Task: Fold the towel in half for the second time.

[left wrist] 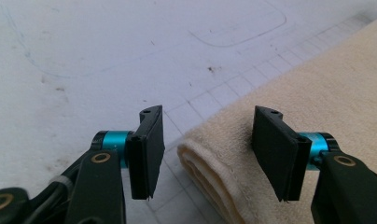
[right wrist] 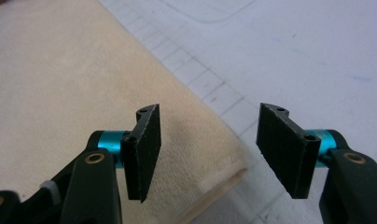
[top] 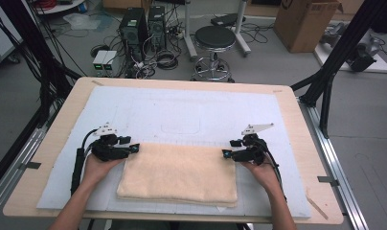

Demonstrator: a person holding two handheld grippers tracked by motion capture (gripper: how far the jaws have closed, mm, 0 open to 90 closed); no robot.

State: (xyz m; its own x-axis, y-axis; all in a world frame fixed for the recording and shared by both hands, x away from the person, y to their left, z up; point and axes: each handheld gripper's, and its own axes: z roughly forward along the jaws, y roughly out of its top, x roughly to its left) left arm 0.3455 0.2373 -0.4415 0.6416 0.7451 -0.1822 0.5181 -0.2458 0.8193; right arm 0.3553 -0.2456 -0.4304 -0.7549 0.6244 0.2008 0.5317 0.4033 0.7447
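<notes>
1. At the lower centre of the left gripper view: left gripper, jaws set wide apart with nothing clamped between them. The gap frames the rolled corner of the folded towel, cream terry cloth; the frame-right pad sits over the cloth, the frame-left pad over the bare mat.
2. At the lower centre of the right gripper view: right gripper, jaws likewise wide and empty. The towel corner lies in the gap; the frame-left pad is over cloth, the frame-right pad over mat.
3. Centre of the high view: the towel, folded into a flat rectangle, layered edges visible along its near side. The left gripper sits at its upper-left corner, the right gripper at its upper-right corner. Contact with the cloth cannot be told.
4. Under the towel: white mat with a faint printed grid and a drawn rounded outline above the towel.
5. Under the mat: wooden table.
6. Lower edge of the high view: the person's left hand and right hand, each behind its gripper.
</notes>
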